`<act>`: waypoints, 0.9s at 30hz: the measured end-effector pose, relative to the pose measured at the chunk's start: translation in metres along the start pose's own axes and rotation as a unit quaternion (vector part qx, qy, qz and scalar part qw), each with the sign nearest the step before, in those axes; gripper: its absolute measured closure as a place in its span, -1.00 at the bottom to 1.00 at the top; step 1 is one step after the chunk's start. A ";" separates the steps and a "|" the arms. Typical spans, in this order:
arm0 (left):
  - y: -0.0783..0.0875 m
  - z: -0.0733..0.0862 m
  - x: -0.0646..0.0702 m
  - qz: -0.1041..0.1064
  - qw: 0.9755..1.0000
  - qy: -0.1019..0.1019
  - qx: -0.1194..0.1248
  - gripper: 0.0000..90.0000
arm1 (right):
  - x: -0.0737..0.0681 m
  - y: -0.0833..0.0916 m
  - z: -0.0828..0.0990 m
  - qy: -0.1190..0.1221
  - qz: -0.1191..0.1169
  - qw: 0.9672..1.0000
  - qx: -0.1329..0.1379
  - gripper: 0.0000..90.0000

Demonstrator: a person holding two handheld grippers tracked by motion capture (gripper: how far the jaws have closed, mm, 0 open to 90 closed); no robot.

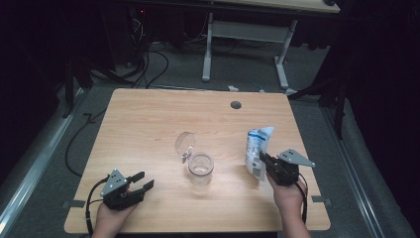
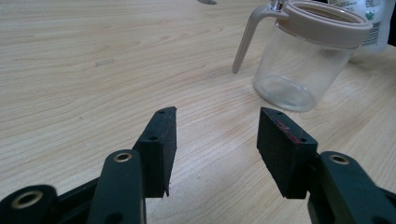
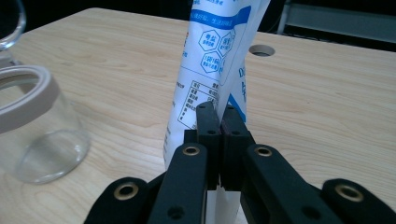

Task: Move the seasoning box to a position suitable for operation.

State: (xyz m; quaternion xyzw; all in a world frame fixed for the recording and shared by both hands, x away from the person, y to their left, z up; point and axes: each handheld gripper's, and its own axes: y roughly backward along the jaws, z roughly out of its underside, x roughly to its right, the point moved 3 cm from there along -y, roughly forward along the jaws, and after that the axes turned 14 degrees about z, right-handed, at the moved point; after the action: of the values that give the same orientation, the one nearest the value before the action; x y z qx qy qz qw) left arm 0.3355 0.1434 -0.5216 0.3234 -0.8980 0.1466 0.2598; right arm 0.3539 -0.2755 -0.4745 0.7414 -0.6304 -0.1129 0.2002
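Note:
A clear glass jar (image 1: 200, 168) with a beige rim and its hinged lid (image 1: 184, 143) swung open stands near the table's middle; the left gripper view shows the jar (image 2: 303, 60) ahead to the right. A white and blue pouch (image 1: 257, 151) stands upright right of the jar. My right gripper (image 1: 262, 159) is shut on the pouch's near edge, and in the right gripper view the pouch (image 3: 210, 70) rises from between the closed jaws of that gripper (image 3: 219, 114). My left gripper (image 1: 142, 180) rests open at the front left, nothing between its pads (image 2: 161, 140).
The wooden table (image 1: 148, 114) has a round cable hole (image 1: 236, 105) at the back. Beyond it stands a white table frame (image 1: 245, 39) amid floor cables. Bare wood lies between the left gripper and the jar.

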 end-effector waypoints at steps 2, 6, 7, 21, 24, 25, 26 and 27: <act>0.000 0.000 0.000 0.004 1.000 0.006 -0.001 0.09 | -0.004 0.002 -0.001 0.006 -0.006 1.000 0.001 0.98; 0.001 0.000 0.002 0.008 1.000 0.006 0.003 0.09 | -0.008 0.007 -0.004 0.000 -0.026 1.000 -0.005 0.98; 0.001 0.000 0.002 0.009 1.000 0.008 0.005 0.09 | -0.008 0.009 -0.005 0.004 -0.030 1.000 -0.005 0.98; 0.003 -0.002 0.003 0.015 1.000 0.007 0.011 0.04 | -0.020 0.015 -0.007 0.032 -0.042 0.998 -0.032 0.98; 0.002 -0.002 0.002 0.014 1.000 0.010 0.012 0.04 | -0.023 0.014 -0.008 0.043 -0.048 0.997 -0.039 0.98; 0.003 -0.002 0.002 0.013 1.000 0.012 0.012 0.04 | -0.024 0.014 -0.009 0.046 -0.050 0.997 -0.040 0.98; 0.003 -0.002 0.002 0.014 1.000 0.010 0.012 0.04 | -0.025 0.014 -0.009 0.047 -0.050 0.997 -0.042 0.98; 0.003 -0.002 0.003 0.015 1.000 0.009 0.012 0.04 | -0.026 0.014 -0.010 0.049 -0.053 0.996 -0.043 0.98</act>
State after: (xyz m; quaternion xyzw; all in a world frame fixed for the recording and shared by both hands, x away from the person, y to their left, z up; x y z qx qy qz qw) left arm 0.3325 0.1451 -0.5182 0.3120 -0.8983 0.1641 0.2621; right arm 0.3406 -0.2504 -0.4615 0.7689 -0.5744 -0.1143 0.2564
